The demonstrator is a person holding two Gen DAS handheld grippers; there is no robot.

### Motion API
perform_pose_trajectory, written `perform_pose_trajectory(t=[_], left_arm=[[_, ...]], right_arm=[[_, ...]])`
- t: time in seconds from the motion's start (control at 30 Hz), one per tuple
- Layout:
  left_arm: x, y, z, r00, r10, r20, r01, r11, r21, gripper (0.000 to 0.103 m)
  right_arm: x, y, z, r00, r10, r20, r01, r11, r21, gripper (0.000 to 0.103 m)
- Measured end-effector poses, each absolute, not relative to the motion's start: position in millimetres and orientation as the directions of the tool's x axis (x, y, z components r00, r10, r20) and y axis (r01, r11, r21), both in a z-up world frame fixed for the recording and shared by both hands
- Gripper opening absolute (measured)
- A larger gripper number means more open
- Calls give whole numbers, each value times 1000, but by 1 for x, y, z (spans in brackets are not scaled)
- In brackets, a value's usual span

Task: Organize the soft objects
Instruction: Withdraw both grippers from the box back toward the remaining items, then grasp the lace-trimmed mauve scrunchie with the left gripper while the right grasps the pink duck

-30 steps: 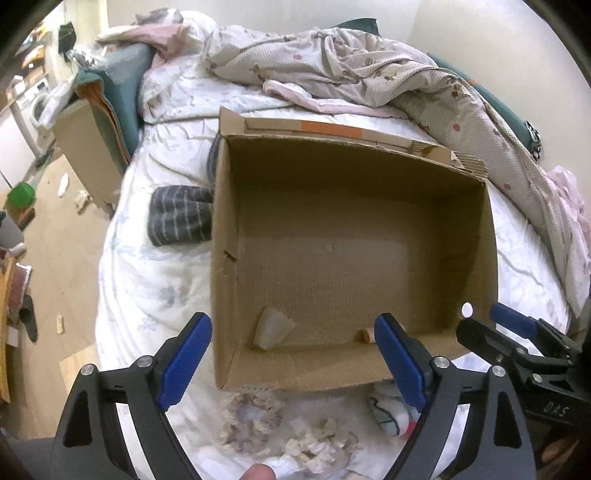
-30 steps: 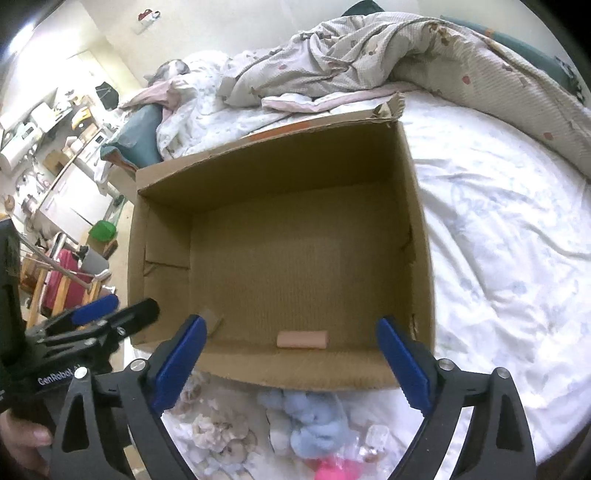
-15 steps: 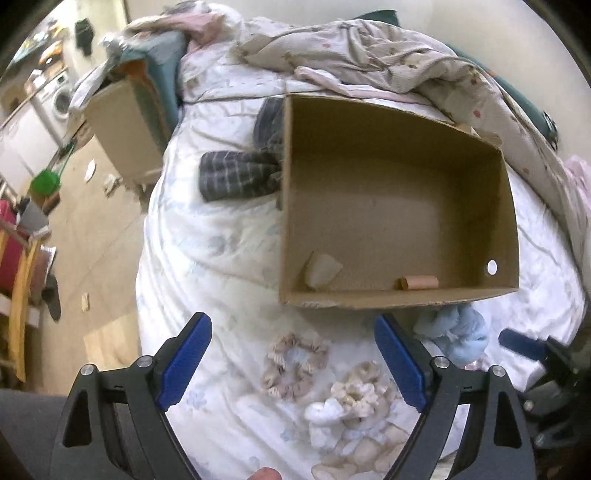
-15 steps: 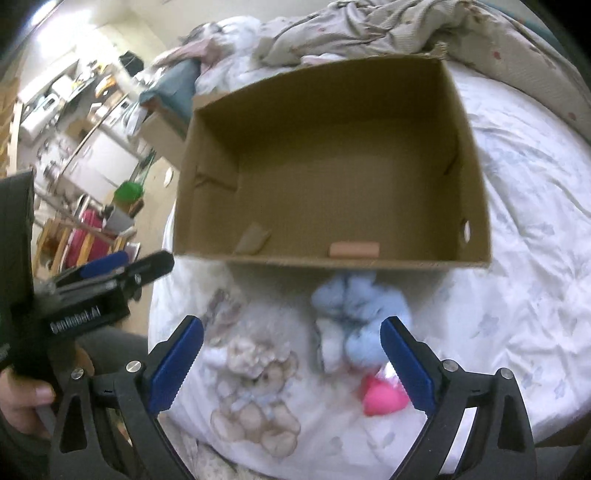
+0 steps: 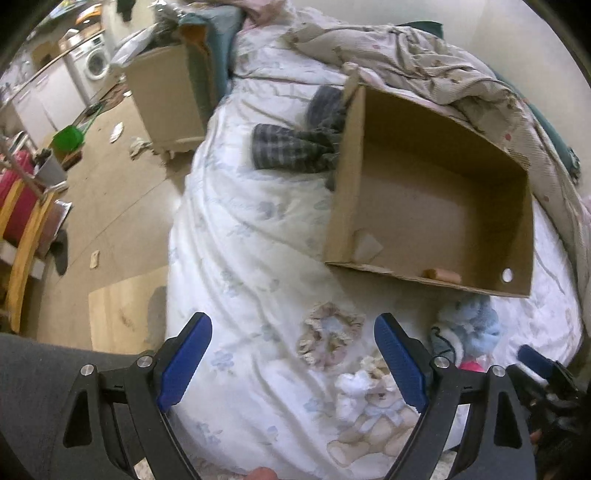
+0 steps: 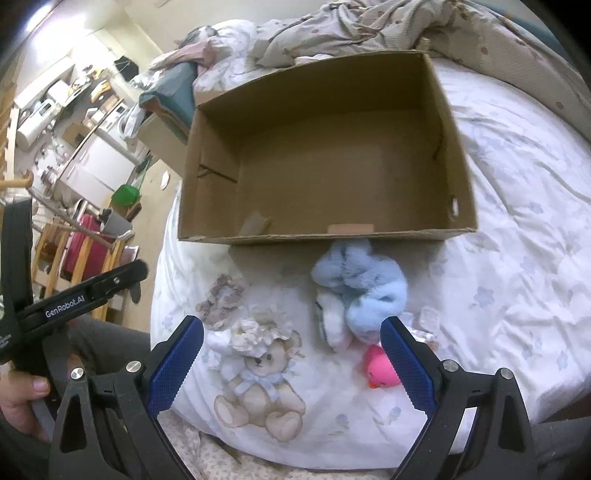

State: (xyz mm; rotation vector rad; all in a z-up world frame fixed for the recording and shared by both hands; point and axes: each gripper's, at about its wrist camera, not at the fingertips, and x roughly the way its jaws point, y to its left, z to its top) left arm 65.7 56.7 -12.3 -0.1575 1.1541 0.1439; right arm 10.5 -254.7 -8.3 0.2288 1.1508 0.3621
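An open cardboard box (image 6: 458,173) (image 5: 343,192) lies on the white bed. In front of it lie a fluffy blue soft toy (image 6: 364,284) (image 5: 471,325), a pink toy (image 6: 380,369), a beige scrunchie (image 6: 219,299) (image 5: 330,338) and a cream frilly scrunchie (image 6: 260,330) (image 5: 373,371). My right gripper (image 6: 291,363) is open and empty, low over the toys near the bed's front edge. My left gripper (image 5: 291,363) is open and empty, to the left of the scrunchies.
A printed teddy bear (image 6: 258,391) is on the bedding. A small pink block (image 6: 351,229) and a cardboard scrap (image 6: 255,223) lie inside the box. Dark plaid cloth (image 5: 291,151) lies left of the box. A crumpled quilt (image 6: 369,26) is behind it. The floor (image 5: 110,206) is to the left.
Both grippers have pulled back from the box toward the bed's front edge. The toys and scrunchies in front of the box have come into full view. Both stay open.
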Motion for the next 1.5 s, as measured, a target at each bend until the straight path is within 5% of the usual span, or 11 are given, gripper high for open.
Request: perform_pose_trajectory(t=[0.27, 0.43, 0.77, 0.93, 1.13, 1.37, 1.5], left_arm=[[66, 71, -31, 347, 6, -938, -212, 975, -72, 88], [77, 61, -57, 259, -85, -962, -186, 973, -136, 79], [106, 12, -102, 167, -34, -985, -52, 998, -43, 79], [115, 4, -128, 124, -20, -992, -48, 999, -26, 62], [117, 1, -137, 126, -6, -992, -45, 999, -11, 58], [118, 13, -134, 140, -17, -990, -79, 996, -28, 21], [116, 27, -131, 152, -11, -988, -135, 990, -32, 16]], right_arm=[[11, -294, -20, 358, 376, -855, -35, 920, 390, 102], [16, -309, -23, 360, 386, -849, 47, 901, 430, 103], [18, -311, -33, 334, 383, -861, 67, 902, 427, 103], [18, -314, -34, 336, 419, -843, 73, 881, 467, 102], [20, -312, -37, 327, 417, -848, 71, 884, 462, 102], [21, -312, -37, 333, 415, -847, 77, 883, 463, 102], [23, -314, -38, 331, 416, -847, 85, 881, 466, 103]])
